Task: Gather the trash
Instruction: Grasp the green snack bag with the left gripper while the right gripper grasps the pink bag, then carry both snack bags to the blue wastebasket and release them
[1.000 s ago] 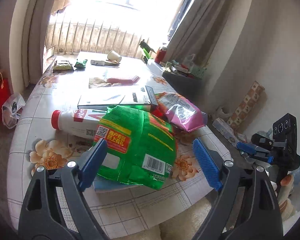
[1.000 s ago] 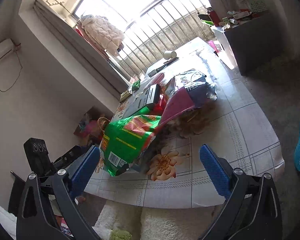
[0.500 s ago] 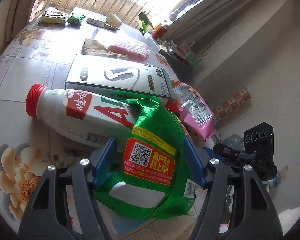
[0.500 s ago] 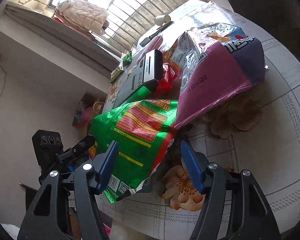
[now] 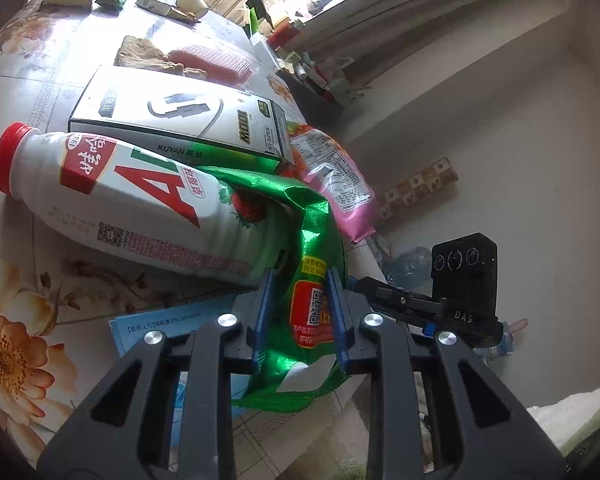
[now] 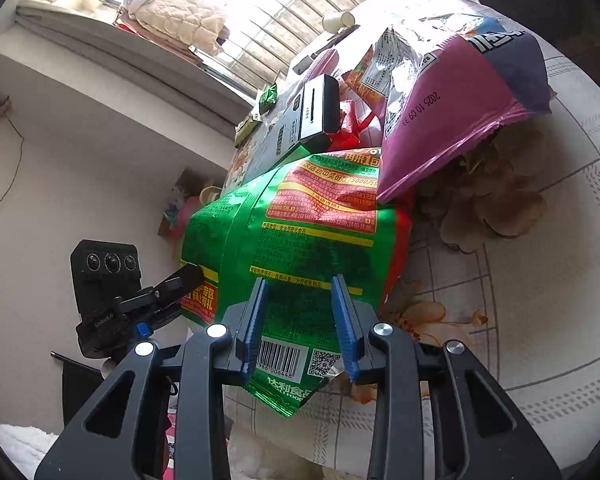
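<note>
Left gripper (image 5: 298, 312): I see my blue fingers (image 5: 262, 312) pinched onto the near edge of the green snack bag (image 5: 312, 264), foil bunched between them, lower centre of the frame
Right gripper (image 6: 298, 322): my fingers are pressed in on the same green snack bag (image 6: 296, 236) at its barcode end, low centre; foil fills the gap between the pads
Green bag: one, lying at the table's near edge, overlapping the bottle
Bottle: one white bottle (image 5: 140, 204) on its side with a red cap, left of centre, touching the green bag
Blue leaflet (image 5: 172, 324): one, flat under the bag, lower left
Box: one white carton (image 5: 180, 120) just behind the bottle
Pink bag (image 6: 452, 120): one, its edge lying over the green bag, upper right in the right view
Paper cup (image 5: 194, 0): one, on its side, top of frame
Small green packets: two, upper left
Surface: table (image 5: 24, 344) under a floral, tiled-pattern cloth
Room: barred window (image 6: 284, 12) behind, pale walls
</note>
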The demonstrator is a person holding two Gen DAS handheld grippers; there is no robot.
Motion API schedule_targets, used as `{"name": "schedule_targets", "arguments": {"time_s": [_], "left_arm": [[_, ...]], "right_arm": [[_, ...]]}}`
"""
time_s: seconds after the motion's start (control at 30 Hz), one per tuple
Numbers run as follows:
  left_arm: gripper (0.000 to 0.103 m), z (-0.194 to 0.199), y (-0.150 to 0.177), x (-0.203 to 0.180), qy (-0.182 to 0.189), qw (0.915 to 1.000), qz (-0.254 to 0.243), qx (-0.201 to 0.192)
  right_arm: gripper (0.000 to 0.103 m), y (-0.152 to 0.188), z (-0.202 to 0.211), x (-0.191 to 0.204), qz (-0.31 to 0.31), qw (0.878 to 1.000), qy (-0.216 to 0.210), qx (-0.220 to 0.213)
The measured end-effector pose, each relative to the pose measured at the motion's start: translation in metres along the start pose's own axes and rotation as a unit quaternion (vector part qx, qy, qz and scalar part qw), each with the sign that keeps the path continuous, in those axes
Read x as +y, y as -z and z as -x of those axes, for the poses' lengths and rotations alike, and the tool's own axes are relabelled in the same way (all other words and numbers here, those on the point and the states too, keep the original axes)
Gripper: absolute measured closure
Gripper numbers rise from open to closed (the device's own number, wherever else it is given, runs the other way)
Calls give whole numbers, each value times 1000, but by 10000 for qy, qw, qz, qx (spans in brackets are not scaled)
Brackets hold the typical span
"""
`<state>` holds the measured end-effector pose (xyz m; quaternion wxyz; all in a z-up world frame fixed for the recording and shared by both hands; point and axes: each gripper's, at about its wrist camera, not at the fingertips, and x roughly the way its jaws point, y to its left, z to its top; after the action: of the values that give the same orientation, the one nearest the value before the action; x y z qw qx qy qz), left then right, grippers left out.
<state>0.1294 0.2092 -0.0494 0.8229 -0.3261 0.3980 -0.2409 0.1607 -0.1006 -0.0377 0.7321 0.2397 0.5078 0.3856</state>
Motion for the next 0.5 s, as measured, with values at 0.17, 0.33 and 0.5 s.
{"name": "schedule_targets", "arguments": {"time_s": [0.17,0.33,0.5], "left_arm": [[88,12,7,-17,231,9994,-203,-178],[88,27,13,-25,267,9984,-299,-400],[88,30,20,-27,313,9977,-348,-480]], "right_arm": [[63,1,19,8,223,9995,105,-173],[38,-11,64,-16,-253,9948,128,-973],[24,-35,67,-65,-1510,9804,-220,-1250]]}}
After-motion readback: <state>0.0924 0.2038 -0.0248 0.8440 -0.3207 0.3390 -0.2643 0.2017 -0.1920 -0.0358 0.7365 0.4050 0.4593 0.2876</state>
